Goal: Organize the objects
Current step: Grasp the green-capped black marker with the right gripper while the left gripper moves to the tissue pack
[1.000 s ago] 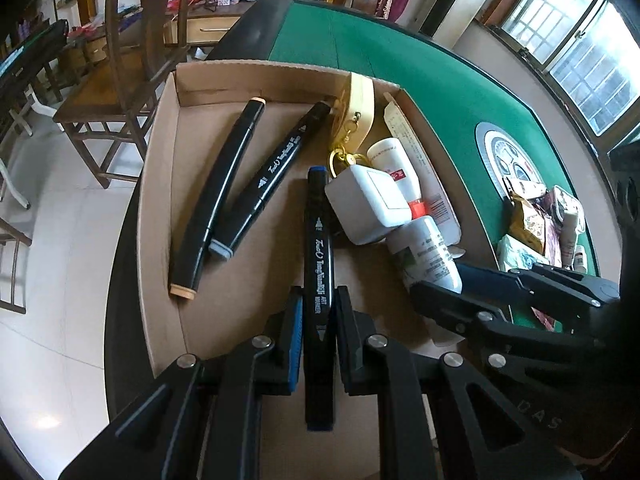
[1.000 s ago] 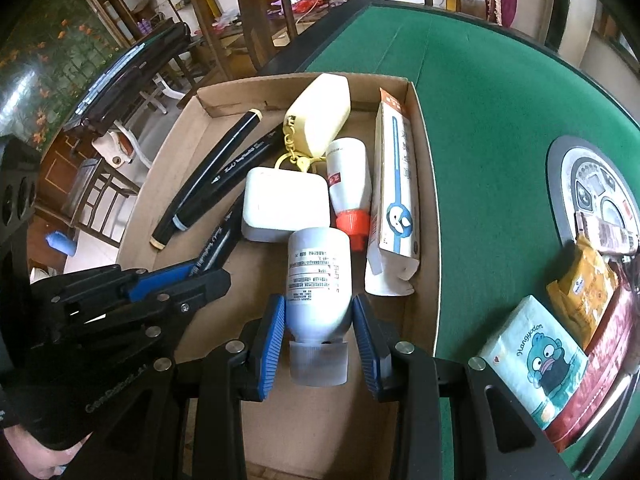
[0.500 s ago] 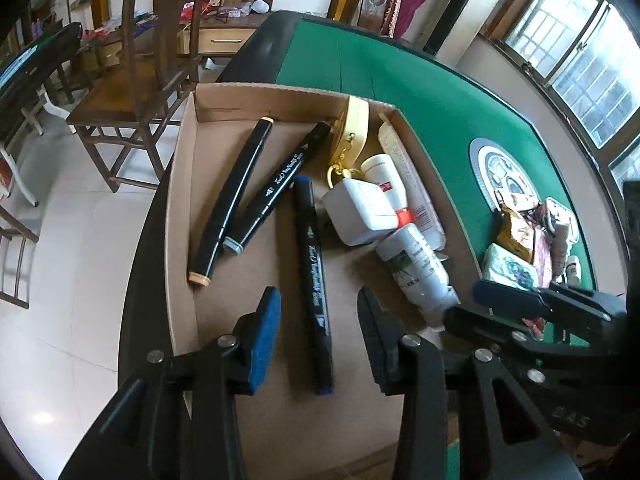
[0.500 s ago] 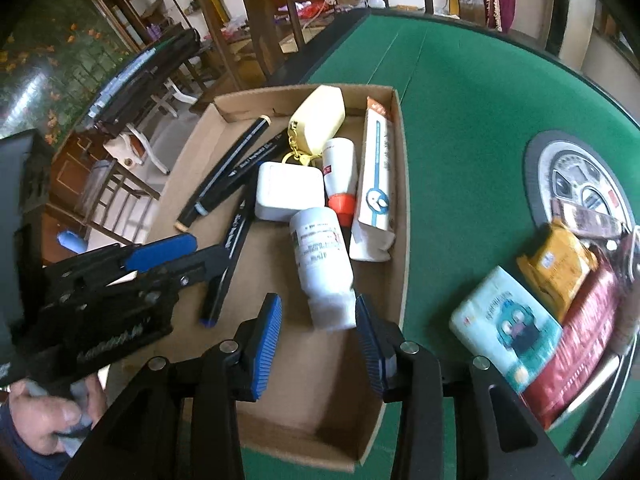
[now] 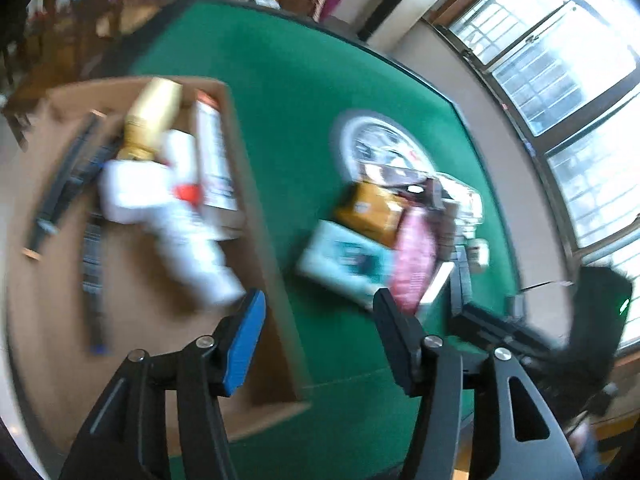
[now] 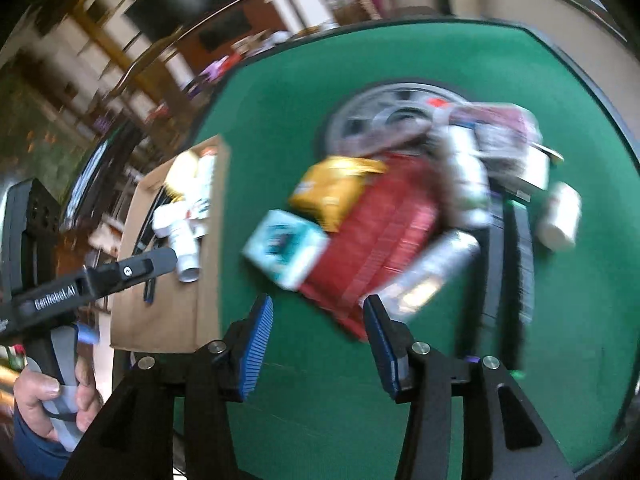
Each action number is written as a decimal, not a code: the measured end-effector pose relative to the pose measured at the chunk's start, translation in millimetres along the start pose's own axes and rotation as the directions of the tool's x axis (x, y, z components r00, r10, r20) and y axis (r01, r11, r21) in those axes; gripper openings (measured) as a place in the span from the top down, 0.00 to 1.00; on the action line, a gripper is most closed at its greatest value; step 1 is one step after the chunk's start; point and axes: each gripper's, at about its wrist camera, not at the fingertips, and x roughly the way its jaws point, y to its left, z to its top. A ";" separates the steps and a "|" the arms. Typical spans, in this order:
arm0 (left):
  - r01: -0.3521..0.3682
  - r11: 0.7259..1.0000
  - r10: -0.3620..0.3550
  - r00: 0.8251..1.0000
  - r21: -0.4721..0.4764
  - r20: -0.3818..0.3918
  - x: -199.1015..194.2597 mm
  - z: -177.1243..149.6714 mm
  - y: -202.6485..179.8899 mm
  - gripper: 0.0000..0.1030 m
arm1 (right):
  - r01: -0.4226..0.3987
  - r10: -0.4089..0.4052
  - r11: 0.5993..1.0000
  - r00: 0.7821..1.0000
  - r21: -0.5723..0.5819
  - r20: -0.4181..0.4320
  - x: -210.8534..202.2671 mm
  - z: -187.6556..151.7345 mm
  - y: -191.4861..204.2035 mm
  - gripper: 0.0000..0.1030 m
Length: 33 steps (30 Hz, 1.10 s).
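Sorting is running partway — markers, white bottle and carton are lying in the cardboard box at frame left, while left gripper and right gripper, jaws just opening and empty, are facing the unsorted packet pile at centre-right.

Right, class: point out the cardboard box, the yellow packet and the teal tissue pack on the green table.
cardboard box (image 5: 264, 216): left wrist view, its right wall.
yellow packet (image 6: 332, 190): right wrist view, middle of its front.
teal tissue pack (image 6: 282, 246): right wrist view, its printed top face.
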 end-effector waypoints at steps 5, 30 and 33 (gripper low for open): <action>0.019 0.985 -0.036 0.995 -0.171 -0.097 43.0 11.9 -24.7 0.45 | 0.006 -0.008 0.999 0.999 0.049 0.040 -32.0 -11.0 -40.1 0.50; -0.165 0.869 0.115 0.984 -0.466 -0.134 114.2 11.0 -13.8 0.65 | 0.025 -0.026 0.998 1.000 0.050 0.017 -39.5 -15.1 -142.5 0.49; -0.182 0.909 0.142 0.981 -0.375 -0.133 109.5 -6.6 -12.9 0.78 | 0.053 -0.053 0.999 0.999 0.010 -0.009 -22.7 -12.3 -137.3 0.53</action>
